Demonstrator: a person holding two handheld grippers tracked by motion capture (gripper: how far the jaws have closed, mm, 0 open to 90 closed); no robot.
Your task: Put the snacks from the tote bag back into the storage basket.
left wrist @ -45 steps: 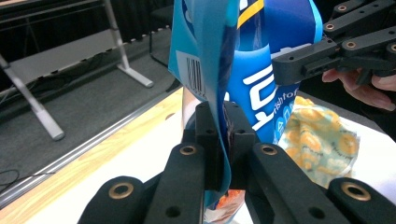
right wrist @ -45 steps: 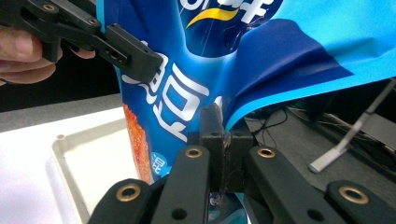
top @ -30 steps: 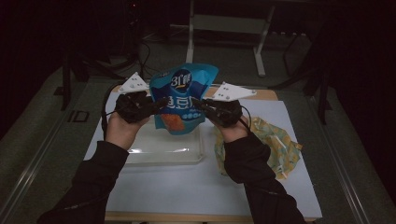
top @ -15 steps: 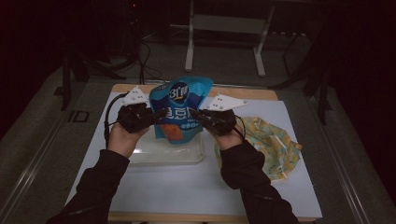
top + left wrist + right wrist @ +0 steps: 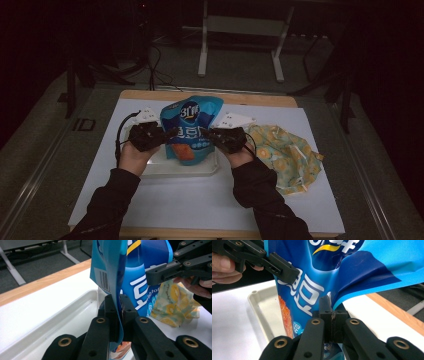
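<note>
Left tool [image 5: 167, 136]: clamped on the blue bag's left edge, frame centre.
Right tool [image 5: 209, 135]: clamped on the bag's right edge.
Bag [image 5: 192, 120]: upright between both tools, above the tray [image 5: 165, 169].
Cloth [image 5: 285, 150]: right, on the counter [image 5: 200, 200].

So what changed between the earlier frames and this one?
Both hands brought the blue snack bag down toward the white tray, its bottom now close over it. The left claw and right claw stayed shut on the bag's two side edges; nothing was let go. The yellow patterned cloth and the white sheet on the table kept their places.
</note>
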